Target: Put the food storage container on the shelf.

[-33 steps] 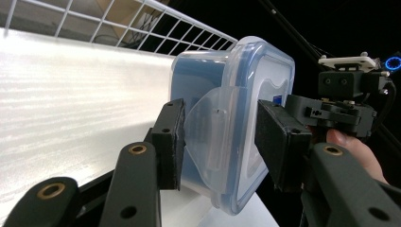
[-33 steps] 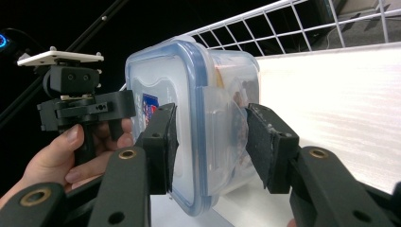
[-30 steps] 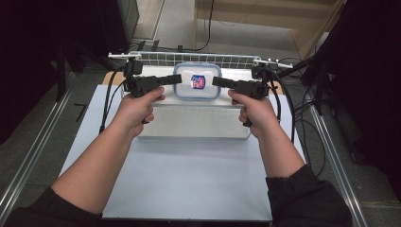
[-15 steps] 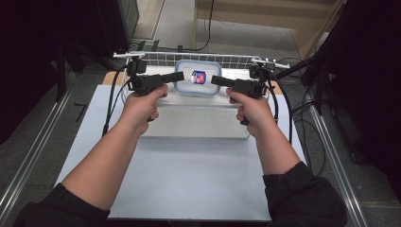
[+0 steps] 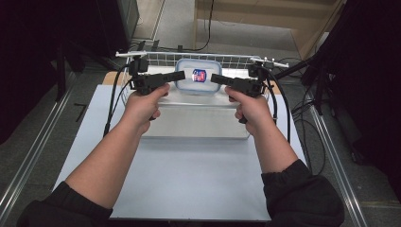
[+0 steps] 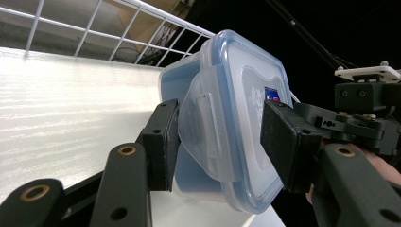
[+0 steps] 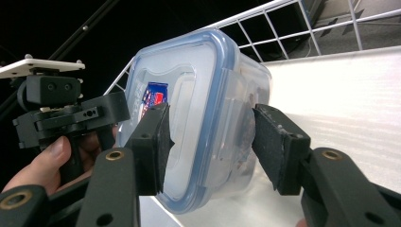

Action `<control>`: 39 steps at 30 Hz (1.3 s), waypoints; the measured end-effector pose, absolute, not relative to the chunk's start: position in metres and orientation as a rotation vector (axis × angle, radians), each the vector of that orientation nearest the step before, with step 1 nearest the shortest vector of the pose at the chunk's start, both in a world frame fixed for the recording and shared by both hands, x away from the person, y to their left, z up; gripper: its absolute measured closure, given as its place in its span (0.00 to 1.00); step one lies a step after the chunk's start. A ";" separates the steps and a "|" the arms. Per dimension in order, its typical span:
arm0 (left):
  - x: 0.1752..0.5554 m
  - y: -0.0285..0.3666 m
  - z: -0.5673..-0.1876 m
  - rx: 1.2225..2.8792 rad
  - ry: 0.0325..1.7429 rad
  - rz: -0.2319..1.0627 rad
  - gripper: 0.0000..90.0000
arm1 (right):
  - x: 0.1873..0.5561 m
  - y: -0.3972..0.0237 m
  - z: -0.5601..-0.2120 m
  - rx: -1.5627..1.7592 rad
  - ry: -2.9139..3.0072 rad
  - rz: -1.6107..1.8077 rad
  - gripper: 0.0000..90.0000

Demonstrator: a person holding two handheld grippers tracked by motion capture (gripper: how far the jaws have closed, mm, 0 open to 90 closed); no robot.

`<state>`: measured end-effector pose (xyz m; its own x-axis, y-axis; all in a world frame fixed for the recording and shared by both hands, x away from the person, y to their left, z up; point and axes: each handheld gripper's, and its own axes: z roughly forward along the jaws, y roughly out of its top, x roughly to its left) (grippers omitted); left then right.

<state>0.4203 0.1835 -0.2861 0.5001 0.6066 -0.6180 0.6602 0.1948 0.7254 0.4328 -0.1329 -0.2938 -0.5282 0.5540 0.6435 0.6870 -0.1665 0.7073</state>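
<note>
Left claw (image 5: pixel 182 74) and right claw (image 5: pixel 213 78) sit at opposite short ends of clear rectangular plastic food container with blue-rimmed snap lid (image 5: pixel 198 75). Both claws' jaws have just been opening with the container end between them. In left gripper view the pads straddle the left latch flap (image 6: pixel 208 127), one under the base, one over the lid; they look just off the plastic, so released. Right gripper view: same, pads bracket the right latch flap (image 7: pixel 236 109) with a visible gap on the base side, released.

Container is at far end of raised silver metal tray (image 5: pixel 198 118) on white table (image 5: pixel 189 179), just beside white wire rack (image 5: pixel 156 59). Seems level; can't tell if fully resting on the tray or a hair above.

Handling judgement: light, stiff shell, likely not fragile. Smooth plastic, slippery under pads. Some contents show through the wall, can't identify. Latch flaps hinge and flex, so poor grip alone. Best hold: both ends at once, each claw pinching lid rim against base edge, level lift. One-ended grip would likely tip it.
</note>
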 end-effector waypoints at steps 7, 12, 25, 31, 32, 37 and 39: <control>0.422 0.182 -0.285 1.474 1.176 -0.044 0.53 | 0.433 -0.130 -0.292 -1.479 -1.974 -1.789 0.52; 0.422 0.180 -0.285 1.477 1.183 -0.031 0.51 | 0.434 -0.129 -0.292 -1.479 -1.986 -1.789 0.50; 0.425 0.181 -0.288 1.473 1.202 -0.022 0.50 | 0.437 -0.128 -0.293 -1.503 -1.995 -1.783 0.48; 0.422 0.182 -0.285 1.475 1.197 0.009 0.48 | 0.436 -0.127 -0.292 -1.502 -2.003 -1.792 0.41; 0.422 0.183 -0.284 1.470 1.197 0.005 0.47 | 0.435 -0.128 -0.290 -1.509 -2.009 -1.799 0.38; 0.416 0.185 -0.280 1.484 1.187 0.033 0.47 | 0.429 -0.131 -0.287 -1.487 -2.060 -1.813 0.32; 0.413 0.184 -0.279 1.496 1.177 0.052 0.46 | 0.426 -0.131 -0.285 -1.487 -2.079 -1.806 0.30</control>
<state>0.4126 0.1843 -0.2786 0.4919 0.6705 -0.5554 0.6184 0.1800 0.7650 0.4263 -0.1309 -0.2853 -0.5484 0.6246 0.5560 0.6378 -0.1175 0.7612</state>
